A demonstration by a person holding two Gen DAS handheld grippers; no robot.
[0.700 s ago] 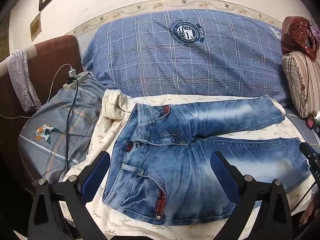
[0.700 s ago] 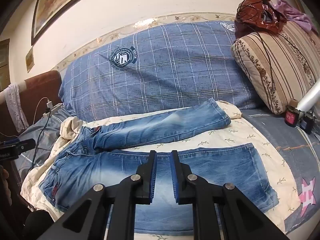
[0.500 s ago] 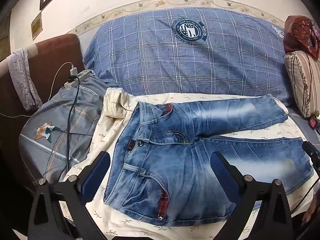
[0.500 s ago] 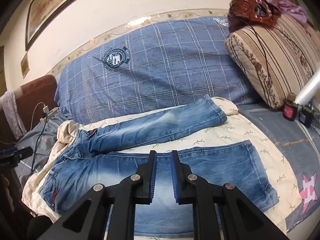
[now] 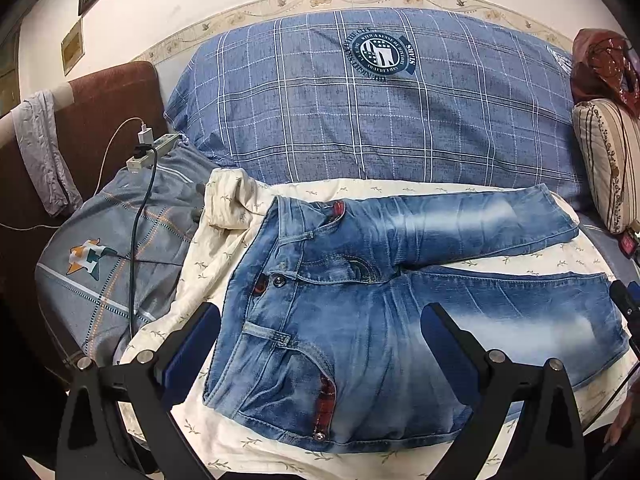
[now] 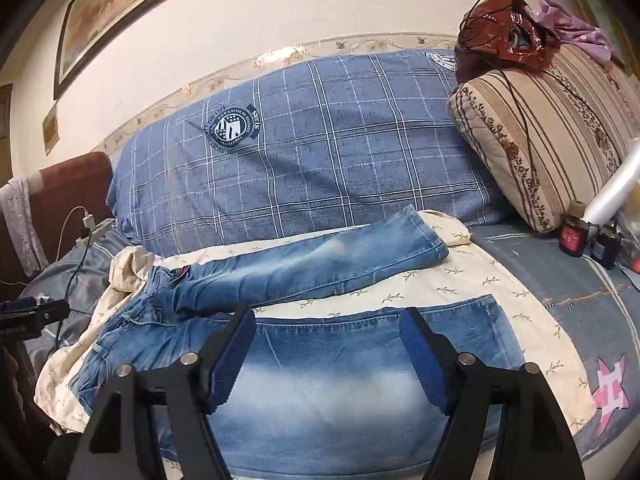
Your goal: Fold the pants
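Scene: Faded blue jeans [image 5: 360, 320] lie front-up on a cream sheet [image 5: 224, 248] across a bed, waistband to the left, the two legs splayed in a V toward the right.
Far leg: It angles up toward the blue plaid pillow [image 6: 320, 152], its cuff [image 6: 428, 236] resting at the sheet's edge.
Near leg: It runs straight along the front of the bed, its hem [image 6: 496, 332] near the sheet's right border.
Left gripper [image 5: 320, 352]: Jaws wide apart, empty, poised above the hip and pocket area.
Right gripper [image 6: 328, 356]: Jaws spread, empty, poised above the near leg's mid-section; nothing is grasped yet.
Stage: The fold looks not yet begun; bringing one leg onto the other appears the likely opening step.
Risk, layers: A pinch on the near leg may catch only the top layer of denim, so the leg opens up and twists as it lifts.
Risk, sheet: The loose sheet is bunched by the waistband; a low bite could take it along and drag the jeans askew.
Risk, alignment: With the legs splayed, lifting one end alone may leave seams crossed and the fold crooked.
Risk, clutter: A charger cable [image 5: 136, 264] lies left of the waistband, and small bottles [image 6: 572, 232] stand at the right; a wide swing could snag either.
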